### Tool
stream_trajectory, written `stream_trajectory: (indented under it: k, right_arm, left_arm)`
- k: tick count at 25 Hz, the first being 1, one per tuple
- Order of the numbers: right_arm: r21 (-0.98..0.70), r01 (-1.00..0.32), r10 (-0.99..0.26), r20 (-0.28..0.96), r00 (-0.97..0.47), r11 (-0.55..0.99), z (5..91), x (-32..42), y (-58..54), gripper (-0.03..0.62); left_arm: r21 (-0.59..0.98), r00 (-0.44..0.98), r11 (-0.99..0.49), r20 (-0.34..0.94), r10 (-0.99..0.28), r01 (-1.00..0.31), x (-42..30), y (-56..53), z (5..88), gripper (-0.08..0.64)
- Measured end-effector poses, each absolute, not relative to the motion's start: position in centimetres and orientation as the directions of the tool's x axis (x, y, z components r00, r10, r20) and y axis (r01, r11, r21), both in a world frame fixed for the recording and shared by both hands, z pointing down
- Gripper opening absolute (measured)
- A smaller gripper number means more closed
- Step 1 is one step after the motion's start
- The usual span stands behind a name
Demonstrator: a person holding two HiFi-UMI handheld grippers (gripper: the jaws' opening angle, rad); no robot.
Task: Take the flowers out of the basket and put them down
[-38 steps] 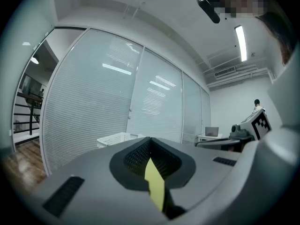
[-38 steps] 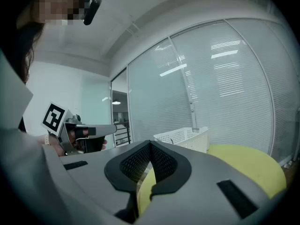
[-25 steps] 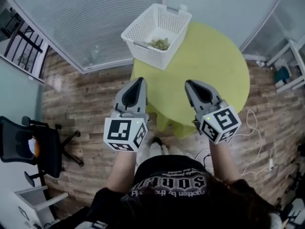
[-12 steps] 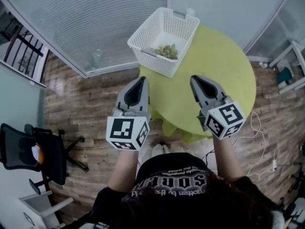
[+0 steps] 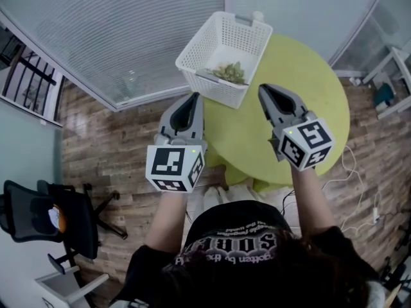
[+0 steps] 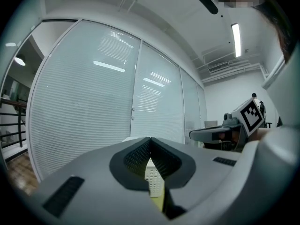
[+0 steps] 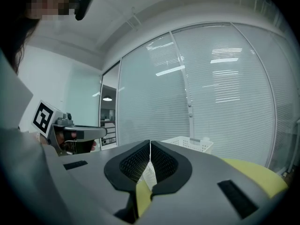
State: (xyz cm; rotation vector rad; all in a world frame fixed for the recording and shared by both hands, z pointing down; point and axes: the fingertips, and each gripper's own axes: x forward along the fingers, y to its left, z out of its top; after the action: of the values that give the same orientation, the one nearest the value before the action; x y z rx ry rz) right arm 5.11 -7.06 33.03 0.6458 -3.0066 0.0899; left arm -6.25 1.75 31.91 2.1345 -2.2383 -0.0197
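One black office chair [image 5: 38,213] stands far left on the wooden floor [image 5: 109,146]. Next to the right is the left hand-held gripper [image 5: 193,97] [image 6: 150,140], held level at the near left edge of a round yellow-green desk [image 5: 308,95], with its tip just short of the near wall of the basket [image 5: 215,88]. Its jaws are closed tip to tip and nothing is between them. The white basket sits at the desk's far left edge, close to a glass wall with blinds [image 5: 128,31]. The flowers [image 5: 230,72], a small greenish bunch, lie on its bottom against the near wall. Further right, the right hand-held gripper [image 5: 264,89] [image 7: 150,143] is held level over the desk, its tip near the basket's near right corner. Its jaws are also pressed together and empty. The two grippers are side by side and well apart.
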Motion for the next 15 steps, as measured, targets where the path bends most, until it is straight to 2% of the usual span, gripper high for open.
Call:
stream_trajectory:
  k: [15]
  right_arm:
    - [-0.021,-0.434,-0.432,0.062,-0.900,0.900,32.1,0.5,-13.0,0.029]
  left_arm:
    - [0.034,-0.055,0.056,0.021,-0.998,-0.998,-11.8,-2.7,31.6,0.003]
